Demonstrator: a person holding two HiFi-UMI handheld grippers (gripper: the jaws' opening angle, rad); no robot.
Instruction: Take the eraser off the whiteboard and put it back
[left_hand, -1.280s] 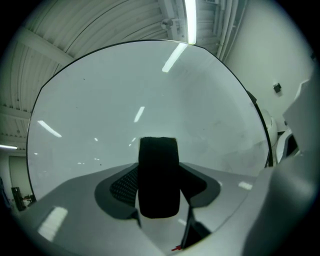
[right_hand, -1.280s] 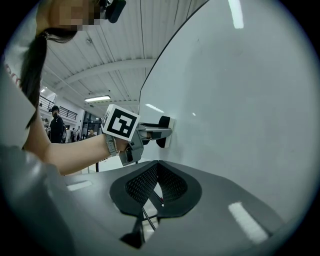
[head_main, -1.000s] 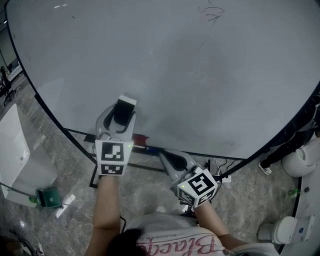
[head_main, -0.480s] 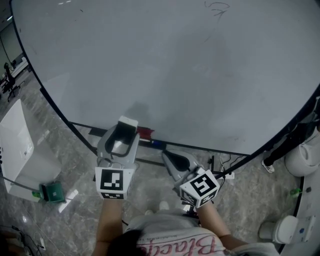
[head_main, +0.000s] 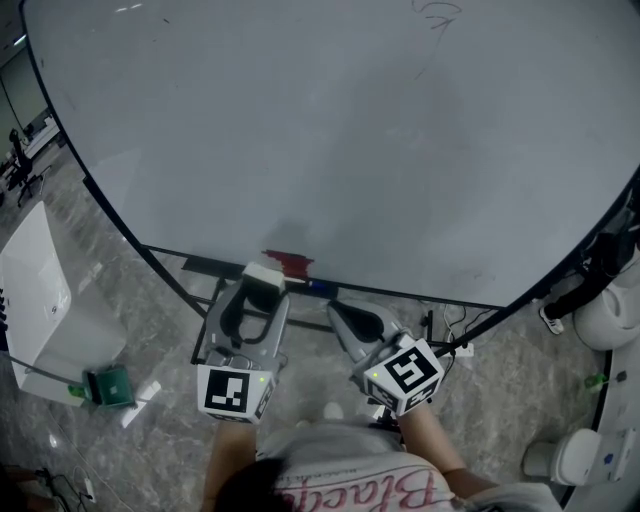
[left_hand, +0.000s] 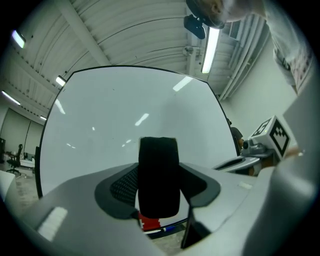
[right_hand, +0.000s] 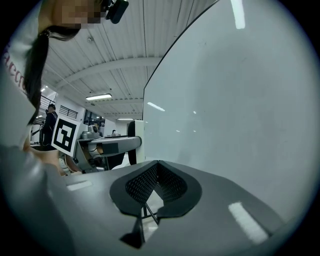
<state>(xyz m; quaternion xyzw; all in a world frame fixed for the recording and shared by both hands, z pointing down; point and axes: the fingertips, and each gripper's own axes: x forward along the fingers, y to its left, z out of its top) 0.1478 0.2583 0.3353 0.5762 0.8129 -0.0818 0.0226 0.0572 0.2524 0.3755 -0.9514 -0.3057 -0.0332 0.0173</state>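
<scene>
Your left gripper (head_main: 265, 289) clamps the eraser (left_hand: 159, 175) low by the whiteboard's (head_main: 350, 150) bottom edge, likely positioned for setting it back. Right gripper (head_main: 345, 318) pinched closed on nothing, parked aside.

The left gripper (head_main: 262, 288) and the right gripper (head_main: 338, 316) have grey moulded shells. Their inner pads (right_hand: 142, 184) are black with a fine ribbed texture. Each gripper carries a white cube (head_main: 236, 392) printed with black square markers. The person wears a white shirt (head_main: 400, 495) with pink lettering.
</scene>
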